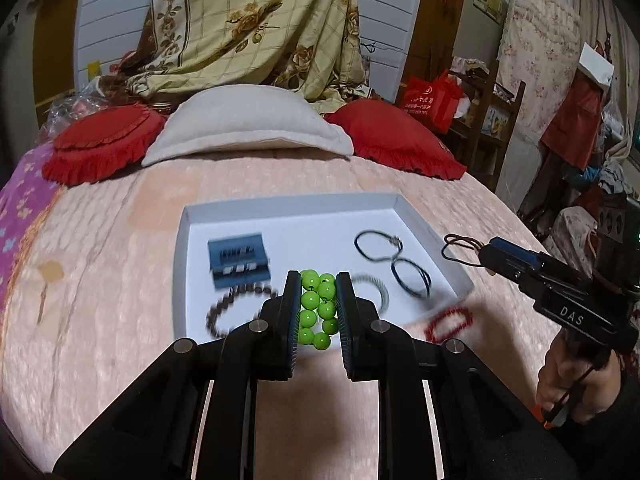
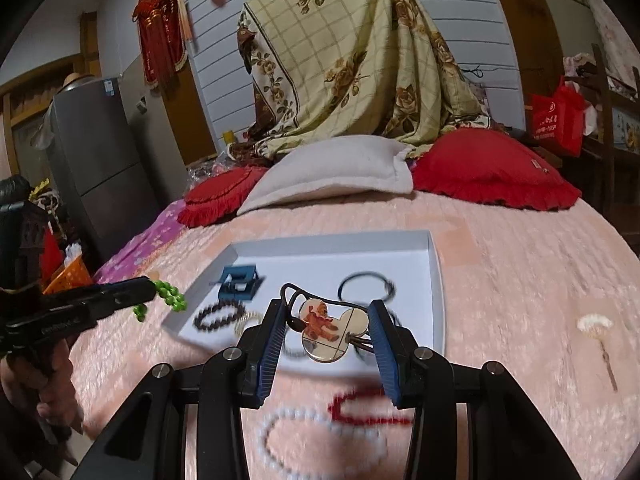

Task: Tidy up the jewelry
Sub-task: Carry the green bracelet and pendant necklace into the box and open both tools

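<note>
On the pink bedspread (image 1: 120, 240) lies a shallow white tray (image 1: 188, 272), and just short of its near edge the left gripper (image 1: 318, 312) hangs with its jaws pinching a green bead bracelet (image 1: 318, 308); inside the tray sit a small blue box (image 1: 238, 258) at the left, a dark bead bracelet (image 1: 224, 312) near the front and black cord loops (image 1: 396, 260) at the right. Right of the tray's front, the right gripper (image 2: 326, 332) clamps a mouse-head charm (image 2: 330, 330) on a dark cord; below it, off the tray, lie a white bead strand (image 2: 320, 420) and a red bracelet (image 2: 360, 404).

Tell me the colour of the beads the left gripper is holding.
Bright green beads, clearest in the left wrist view.
</note>
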### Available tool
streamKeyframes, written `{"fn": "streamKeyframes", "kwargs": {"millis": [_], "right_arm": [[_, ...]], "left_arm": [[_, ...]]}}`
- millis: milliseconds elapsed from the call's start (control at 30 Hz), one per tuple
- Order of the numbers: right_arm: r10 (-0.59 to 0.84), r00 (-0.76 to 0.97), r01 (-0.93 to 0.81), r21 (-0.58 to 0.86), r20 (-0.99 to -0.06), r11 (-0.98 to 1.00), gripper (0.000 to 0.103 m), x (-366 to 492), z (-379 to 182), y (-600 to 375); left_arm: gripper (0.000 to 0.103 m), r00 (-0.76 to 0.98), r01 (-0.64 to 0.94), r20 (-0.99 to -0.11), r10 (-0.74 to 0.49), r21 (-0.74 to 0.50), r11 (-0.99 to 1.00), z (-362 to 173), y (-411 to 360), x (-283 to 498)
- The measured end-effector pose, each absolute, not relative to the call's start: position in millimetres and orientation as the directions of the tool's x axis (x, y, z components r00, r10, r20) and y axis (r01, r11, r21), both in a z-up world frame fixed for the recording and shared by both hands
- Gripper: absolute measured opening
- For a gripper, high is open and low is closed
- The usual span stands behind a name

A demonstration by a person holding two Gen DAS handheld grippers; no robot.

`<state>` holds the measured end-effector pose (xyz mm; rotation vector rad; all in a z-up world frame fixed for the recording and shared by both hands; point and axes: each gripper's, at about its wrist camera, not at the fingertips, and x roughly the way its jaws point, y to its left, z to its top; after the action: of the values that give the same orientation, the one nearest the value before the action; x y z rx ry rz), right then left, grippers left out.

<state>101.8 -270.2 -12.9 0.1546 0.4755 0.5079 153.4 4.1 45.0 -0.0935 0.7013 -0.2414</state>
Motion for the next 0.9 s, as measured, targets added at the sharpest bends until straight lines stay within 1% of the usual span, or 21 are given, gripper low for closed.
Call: {"fn": "streamKeyframes", "kwargs": {"millis": [133,300,433,533,700,800,900], "right_arm": [[0.498,0.754,-0.421,0.267,-0.428,0.867,0.041,130.3,-17.0,-261.7],[0.479,0.728,-0.384,0.288,-0.490,0.877,0.041,163.4,-34.8,-250.4],[0.467,0.729,-0.358,0.302,-0.501,0.883,0.041,183.0,-38.6,-249.6],[0.455,0.726,-0.335,0.314,-0.515,0.889,0.041,197.5,-40.5,-249.1],[0.436,0.692,-0.283,0.338,-0.576,0.897,0.041,218.0,-54.1,-246.7],[0.443,0.660,-0.287,0.342,-0.607,0.895,0.041,223.6,-61.6,-239.1],[0.441,0.645,-0.293,0.331,-0.624,0.897,0.041,225.3,-65.8,-230.2]], "left_arm": [[0.016,0.723,0.177,-0.647,-0.244,-0.167,0.970,38.8,-2.8,192.7],[0.015,0.690,0.170,-0.685,-0.233,-0.160,0.972,19.6,-15.7,240.1],[0.015,0.677,0.170,-0.696,-0.239,-0.167,0.971,11.3,-25.7,273.2],[0.015,0.646,0.151,-0.724,-0.240,-0.187,0.971,-1.8,-31.1,300.6],[0.015,0.602,0.110,-0.769,-0.214,-0.185,0.977,-22.6,-35.6,322.6],[0.015,0.580,0.096,-0.790,-0.197,-0.174,0.980,-33.2,-35.9,324.0],[0.015,0.567,0.081,-0.799,-0.201,-0.188,0.979,-35.0,-32.7,322.5]]}}
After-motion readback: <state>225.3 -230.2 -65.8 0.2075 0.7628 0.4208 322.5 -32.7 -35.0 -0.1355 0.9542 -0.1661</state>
